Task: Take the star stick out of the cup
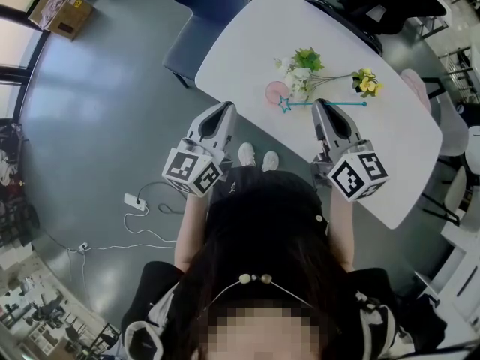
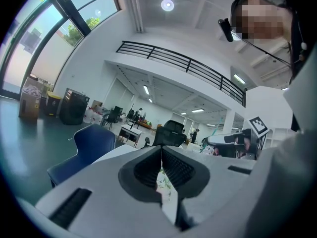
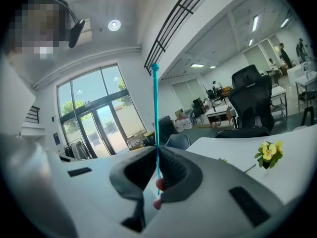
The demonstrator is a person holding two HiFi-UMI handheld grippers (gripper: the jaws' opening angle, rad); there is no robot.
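1. Left gripper [image 1: 224, 109]: the jaws are together with nothing between them. It hangs at the near left edge of the table [image 1: 247, 36], partly over the floor, and takes no part in the grasp.

2. Cup [image 1: 274, 91]: the pink cup sits near the middle of the table, just beside a bunch of white and green flowers [image 1: 304, 70]. Whether it stands upright or lies tipped cannot be told from the head view.

3. Star stick [image 1: 341, 104]: the thin teal stick runs across the table from left to right. Its star end lies just beside the cup on the near side, and its plain end points toward the yellow flower [image 1: 367, 83]. It appears to be out of the cup, but the head view does not show whether the star touches the rim.

4. Right gripper [image 1: 321, 105]: the jaws are closed on the stick partway along its shaft. The right gripper view shows the shaft pinched between the pads.

5. Step in hand: judged to be the end of the withdrawal. The next move calls for carrying the star away from the cup without knocking it or the flowers, while keeping the pinch firm, as so thin a shaft could pivot.

6. Open room: bare tabletop lies to the right and toward the near edge. The flowers crowd the far side. A blue chair [image 1: 202, 13] stands beyond the table's far left edge.
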